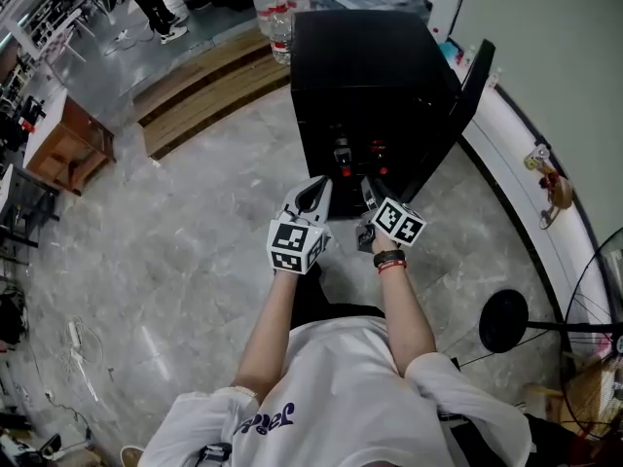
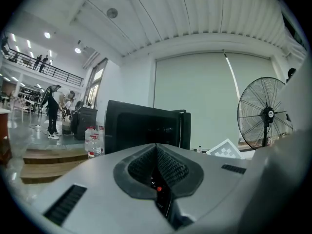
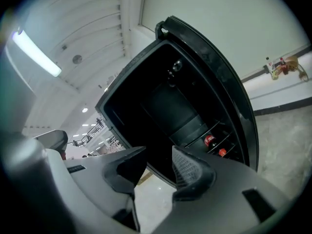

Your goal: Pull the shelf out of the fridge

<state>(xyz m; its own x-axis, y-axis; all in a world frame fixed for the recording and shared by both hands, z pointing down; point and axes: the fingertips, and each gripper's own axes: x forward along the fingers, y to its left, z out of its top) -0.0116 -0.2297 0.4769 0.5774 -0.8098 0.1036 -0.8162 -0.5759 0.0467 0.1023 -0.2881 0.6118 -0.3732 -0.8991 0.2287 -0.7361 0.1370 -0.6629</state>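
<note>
- You are standing on a grey marbled floor (image 1: pixel 195 261), facing a black fridge (image 1: pixel 370 66) that is sitting just ahead of you on the far side.
- The fridge door (image 1: pixel 479 71) is hanging open on the right, so the dark interior is facing you.
- Wooden steps (image 1: pixel 204 86) are running along the far left, and a standing fan (image 1: pixel 503 321) is sitting near you on the right.
- You are holding the left gripper (image 2: pixel 157 152) roughly level in front of the fridge opening, just left of the other gripper. Its fingers (image 2: pixel 173 167) are pressing flat together, with nothing caught between them.
- You are holding the right gripper (image 3: pixel 158 155) beside it, rolled to one side and pointing into the open fridge. Its fingers (image 3: pixel 187 167) are standing partly apart. The gap between them is holding nothing, and only floor and the fridge's edge are showing through it.
- The wire shelf (image 3: pixel 219 130) is sitting inside the fridge, low in the interior, showing as thin bars against the dark. Both grippers are hovering near the opening, apart from it.
- Red-capped bottles (image 3: pixel 209 140) are resting at those bars, on the right side of the interior in the right gripper view.
</note>
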